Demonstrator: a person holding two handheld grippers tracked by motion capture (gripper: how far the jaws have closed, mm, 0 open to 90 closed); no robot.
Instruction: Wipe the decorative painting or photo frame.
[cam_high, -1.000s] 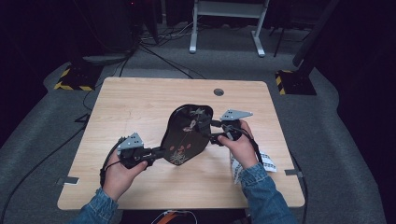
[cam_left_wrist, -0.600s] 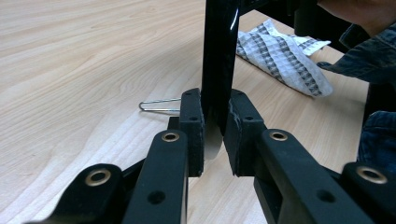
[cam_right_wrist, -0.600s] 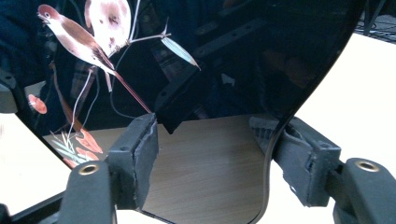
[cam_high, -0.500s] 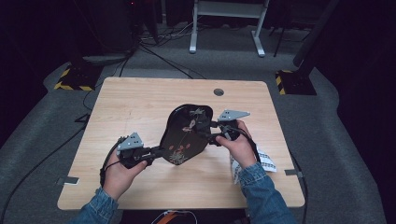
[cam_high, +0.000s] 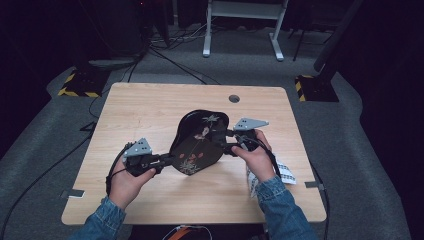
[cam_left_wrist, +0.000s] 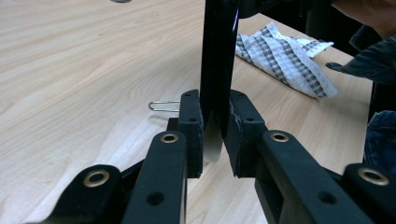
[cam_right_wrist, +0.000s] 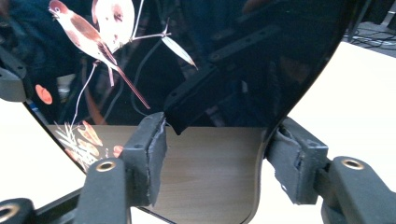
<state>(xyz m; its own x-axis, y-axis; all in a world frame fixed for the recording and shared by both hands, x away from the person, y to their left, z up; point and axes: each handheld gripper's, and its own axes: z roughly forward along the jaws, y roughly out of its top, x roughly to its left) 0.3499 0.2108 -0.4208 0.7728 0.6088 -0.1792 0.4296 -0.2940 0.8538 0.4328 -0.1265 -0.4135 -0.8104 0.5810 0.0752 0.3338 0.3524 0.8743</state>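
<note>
Fig.: your left gripper (cam_left_wrist: 212, 135) pinches the near edge of the black lacquered tray (cam_high: 197, 142), held over mid-table, w/ right gripper (cam_right_wrist: 215, 154) jaws spread astride its far side, not yet closed; likely mid two-handed lift, so next move prob. needs the right jaws closed first.

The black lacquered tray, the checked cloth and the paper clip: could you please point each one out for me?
Black lacquered tray (cam_high: 196, 145): high view, on its painted face.
Checked cloth (cam_left_wrist: 285, 56): left gripper view, on the middle of its folds.
Paper clip (cam_left_wrist: 162, 106): left gripper view, on its wire loop.
</note>
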